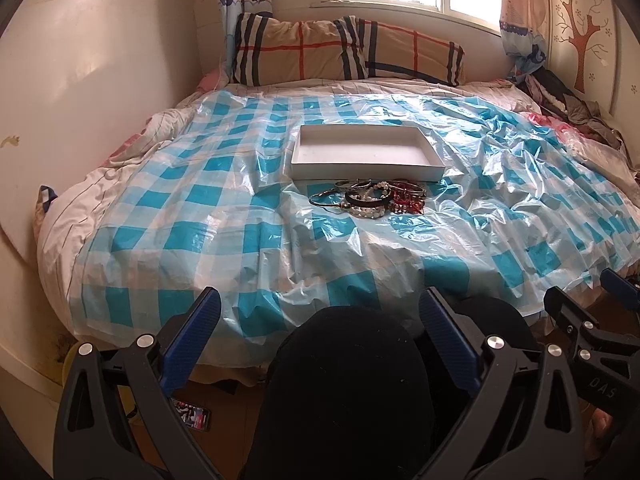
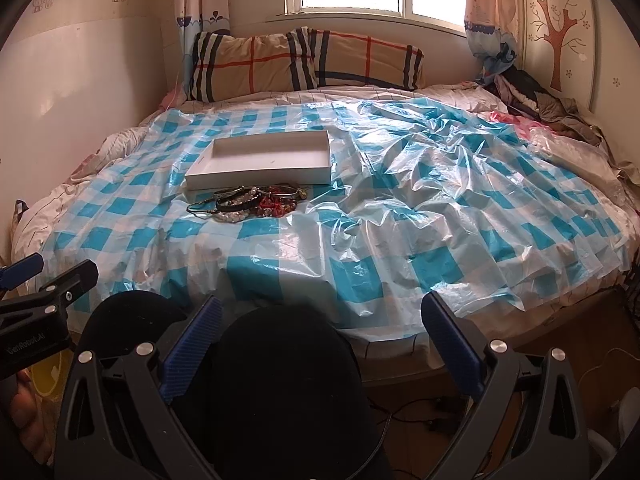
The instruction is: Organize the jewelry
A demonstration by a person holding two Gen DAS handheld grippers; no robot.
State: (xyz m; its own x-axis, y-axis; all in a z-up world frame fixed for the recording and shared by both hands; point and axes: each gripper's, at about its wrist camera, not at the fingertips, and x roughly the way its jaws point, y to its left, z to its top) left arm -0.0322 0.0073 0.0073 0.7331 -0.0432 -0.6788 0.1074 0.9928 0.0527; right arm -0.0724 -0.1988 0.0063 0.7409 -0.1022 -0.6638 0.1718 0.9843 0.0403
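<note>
Right now you hold both grippers back at the foot of the bed (image 1: pixel 120 208), jaws spread wide and empty: the left gripper (image 1: pixel 320 320) and the right gripper (image 2: pixel 322 324). The heap of bracelets (image 1: pixel 370 198) lies well ahead on the blue-checked plastic sheet (image 1: pixel 192 200), touching the near long side of the empty white box (image 1: pixel 366 168). The heap runs crosswise, along that side. From the left gripper it sits almost straight ahead; from the right it lies ahead and to the left. Neither looks clearly nearer.
</note>
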